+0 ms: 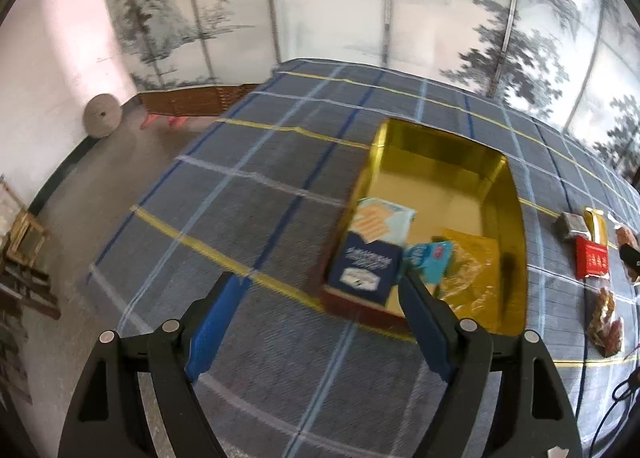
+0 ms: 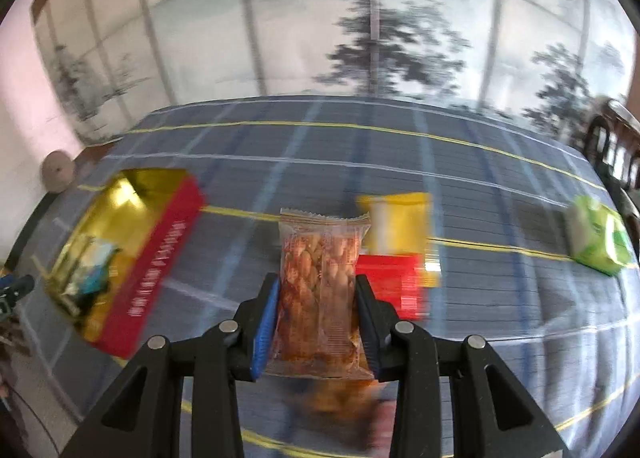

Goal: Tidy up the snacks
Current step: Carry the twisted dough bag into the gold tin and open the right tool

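So the right gripper (image 2: pixel 316 298) has its blue pads clamped on both sides of a clear plastic packet of reddish-brown twisted snacks (image 2: pixel 320 290), which is lifted off the blue-grey plaid tablecloth (image 2: pixel 500 298) and standing upright between the fingers. Behind it, lying on the cloth, are a red packet (image 2: pixel 394 284) and a yellow packet (image 2: pixel 400 225), both blurry, and a light green packet (image 2: pixel 598 238) sits well off to the right. The red-sided tin box with the shiny gold inside (image 2: pixel 160 246) is over on the left. From the left wrist view, the left gripper (image 1: pixel 316 314) is spread wide with nothing between its fingers, hanging just in front of the box. Inside are a dark blue and pale cracker carton (image 1: pixel 370 254), a small teal packet (image 1: pixel 430 260) and a crinkly yellow bag (image 1: pixel 472 270), all at the near end.
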The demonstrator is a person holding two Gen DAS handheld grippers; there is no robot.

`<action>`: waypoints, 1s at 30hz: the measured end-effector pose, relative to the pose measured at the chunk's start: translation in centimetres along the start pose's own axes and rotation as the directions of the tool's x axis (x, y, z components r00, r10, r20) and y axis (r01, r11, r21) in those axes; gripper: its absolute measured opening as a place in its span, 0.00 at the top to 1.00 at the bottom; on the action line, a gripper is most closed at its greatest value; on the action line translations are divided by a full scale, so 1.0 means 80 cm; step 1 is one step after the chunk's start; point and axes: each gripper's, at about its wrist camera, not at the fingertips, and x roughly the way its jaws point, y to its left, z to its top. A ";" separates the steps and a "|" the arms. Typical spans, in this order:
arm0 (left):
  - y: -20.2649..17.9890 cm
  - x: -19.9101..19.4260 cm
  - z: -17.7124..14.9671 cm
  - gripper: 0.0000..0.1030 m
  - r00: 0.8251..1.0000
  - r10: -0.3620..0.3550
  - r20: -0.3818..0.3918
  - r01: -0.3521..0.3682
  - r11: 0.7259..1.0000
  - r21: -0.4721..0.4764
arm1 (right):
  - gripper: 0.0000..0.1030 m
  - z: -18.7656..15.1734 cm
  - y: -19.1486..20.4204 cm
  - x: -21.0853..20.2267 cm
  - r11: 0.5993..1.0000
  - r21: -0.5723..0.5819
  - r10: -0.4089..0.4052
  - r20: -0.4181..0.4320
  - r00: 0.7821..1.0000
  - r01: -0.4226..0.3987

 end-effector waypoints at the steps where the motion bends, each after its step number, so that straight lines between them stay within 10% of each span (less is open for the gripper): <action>1: 0.004 -0.001 -0.002 0.23 1.000 0.003 -0.001 -0.003 1.000 -0.012 | 0.64 0.001 0.011 0.001 1.000 -0.007 0.020 -0.003 1.000 -0.020; 13: 0.061 -0.015 -0.026 0.23 0.999 0.035 -0.022 -0.038 0.991 -0.130 | 0.64 0.010 0.175 0.026 0.967 -0.203 0.143 -0.051 0.988 -0.151; 30: 0.097 -0.019 -0.033 0.23 0.996 0.075 -0.042 -0.082 0.980 -0.181 | 0.64 0.007 0.250 0.068 0.945 -0.295 0.115 -0.099 0.988 -0.139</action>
